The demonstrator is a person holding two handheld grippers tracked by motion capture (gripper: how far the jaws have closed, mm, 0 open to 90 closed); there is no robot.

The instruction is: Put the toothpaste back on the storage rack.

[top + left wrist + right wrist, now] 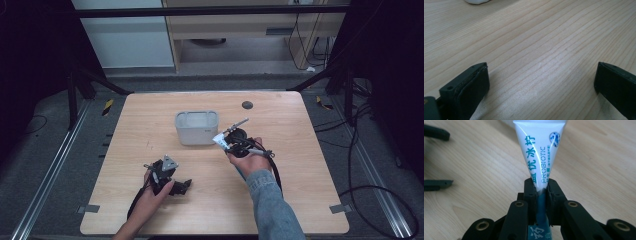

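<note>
— What has your right gripper [541, 186] got?

— Its jaws are clamped on a white tube [541, 152] with teal lettering, lifted clear of the table [150, 125] and just beside the grey bin [196, 127], on the side facing the right edge.

— And your left gripper [541, 82]?

— Its jaws stand wide apart with bare wood between them, low over the table toward the near edge, left of centre. The bin stands near the middle, closer to the far edge.

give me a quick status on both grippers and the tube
Right gripper shut on the white probiotic tube, held above the table beside the grey bin. Left gripper open, empty, low over bare wood. Nothing between tube and bin.
</note>
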